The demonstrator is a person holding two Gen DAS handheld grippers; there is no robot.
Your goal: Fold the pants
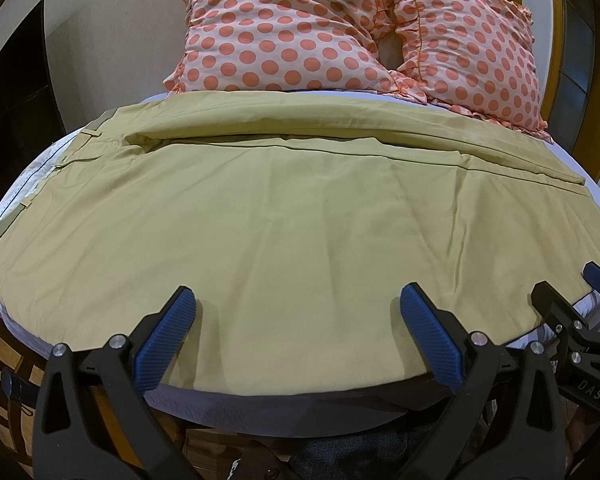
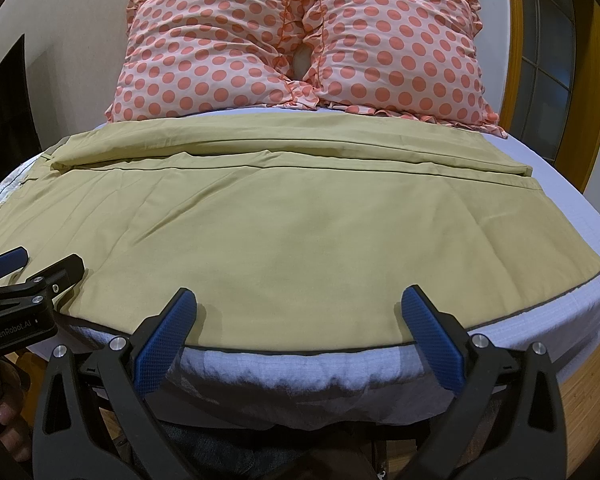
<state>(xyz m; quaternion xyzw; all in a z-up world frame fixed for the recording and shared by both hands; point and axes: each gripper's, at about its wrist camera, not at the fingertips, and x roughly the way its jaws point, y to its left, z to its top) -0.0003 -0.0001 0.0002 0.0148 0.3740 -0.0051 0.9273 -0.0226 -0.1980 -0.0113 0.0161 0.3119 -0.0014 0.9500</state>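
Observation:
Olive-yellow pants [image 1: 284,224] lie spread flat across the bed, waistband with belt loops at the left [image 1: 40,168], legs running to the right. The far leg lies folded along the back. They also show in the right wrist view [image 2: 284,216]. My left gripper [image 1: 298,304] is open and empty, its blue pads over the near edge of the pants. My right gripper [image 2: 299,304] is open and empty over the near edge further right. The right gripper shows at the edge of the left wrist view [image 1: 568,292]; the left gripper shows in the right wrist view [image 2: 36,264].
The bed has a white-lilac sheet [image 2: 572,216]. Two polka-dot pillows [image 2: 300,44] stand at the headboard behind the pants. The near bed edge [image 2: 300,376] lies just under the grippers. A wooden floor [image 1: 4,360] and a wooden-framed door [image 2: 560,60] are at the sides.

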